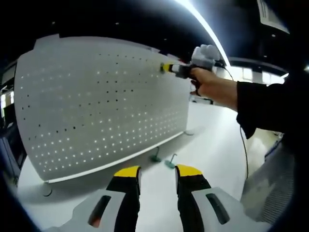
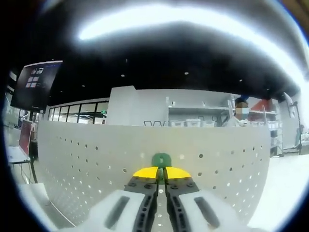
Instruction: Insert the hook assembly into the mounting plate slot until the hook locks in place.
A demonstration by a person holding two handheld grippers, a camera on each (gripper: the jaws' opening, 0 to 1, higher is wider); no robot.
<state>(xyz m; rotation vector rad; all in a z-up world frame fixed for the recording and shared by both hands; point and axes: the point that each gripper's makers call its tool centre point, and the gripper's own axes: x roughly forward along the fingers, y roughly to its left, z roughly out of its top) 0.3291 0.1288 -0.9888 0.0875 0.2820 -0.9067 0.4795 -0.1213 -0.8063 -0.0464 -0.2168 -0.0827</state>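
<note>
Hooks (image 1: 162,160) lie on table (image 1: 212,145) before pegboard (image 1: 96,106), nothing blocking.

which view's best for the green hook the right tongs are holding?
Right gripper view: the green hook sits clamped in the right tongs, close against the pegboard. In the left gripper view those tongs meet the board far off, and the held hook can't be made out.

No legible text or labels anywhere
</note>
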